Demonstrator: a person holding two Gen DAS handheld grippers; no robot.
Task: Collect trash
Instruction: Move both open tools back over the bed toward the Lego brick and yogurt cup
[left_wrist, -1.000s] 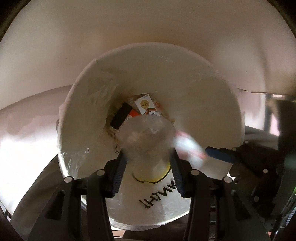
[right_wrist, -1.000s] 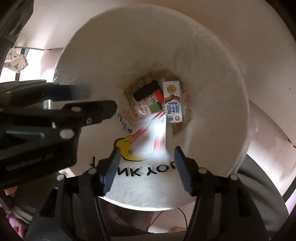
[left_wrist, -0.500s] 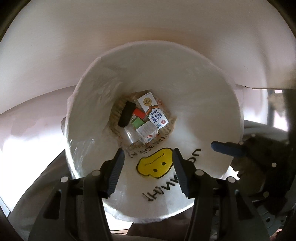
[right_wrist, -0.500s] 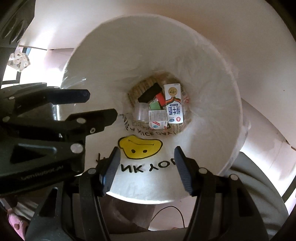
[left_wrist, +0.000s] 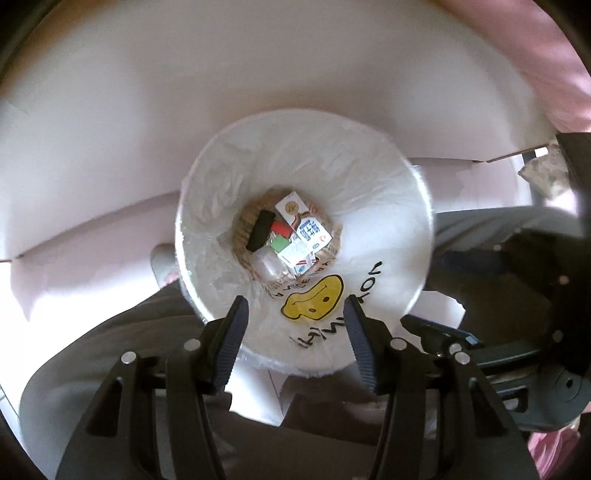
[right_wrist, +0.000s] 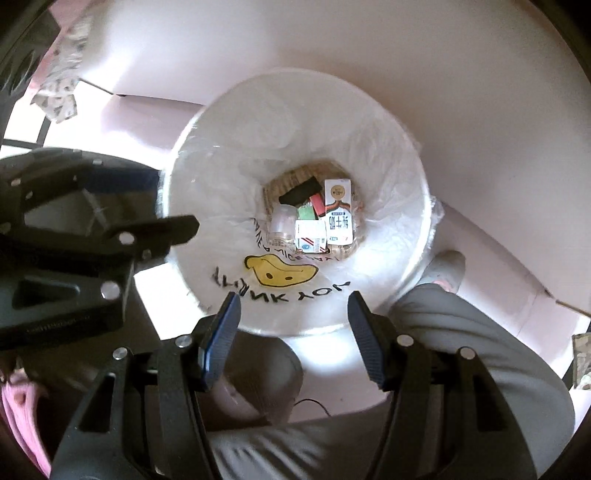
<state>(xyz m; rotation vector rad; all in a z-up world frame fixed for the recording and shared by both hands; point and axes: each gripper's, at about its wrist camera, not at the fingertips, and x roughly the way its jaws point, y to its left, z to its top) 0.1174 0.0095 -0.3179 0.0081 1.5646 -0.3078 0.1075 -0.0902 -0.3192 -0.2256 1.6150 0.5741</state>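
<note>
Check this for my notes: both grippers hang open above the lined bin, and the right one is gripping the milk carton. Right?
Not quite. The right gripper is empty; the milk carton lies at the bottom of the bin, as the right wrist view shows. The left gripper is open too.

My right gripper (right_wrist: 293, 332) points down over the bin (right_wrist: 391, 122), jaws apart, nothing between them. The bin sits mid-frame, lined with a white bag (right_wrist: 229, 177) printed with a yellow smiley (right_wrist: 280, 271) and black letters. At the bottom: milk carton (right_wrist: 338, 212), a smaller red-striped carton (right_wrist: 310, 236), a black bar (right_wrist: 299, 191), red and green bits, a clear cup (right_wrist: 281, 219). My left gripper (right_wrist: 110, 236) fills the left edge, blurred. Grey trouser leg (right_wrist: 461, 332) lower right, shoe (right_wrist: 448, 269) just beside the bin.
</note>
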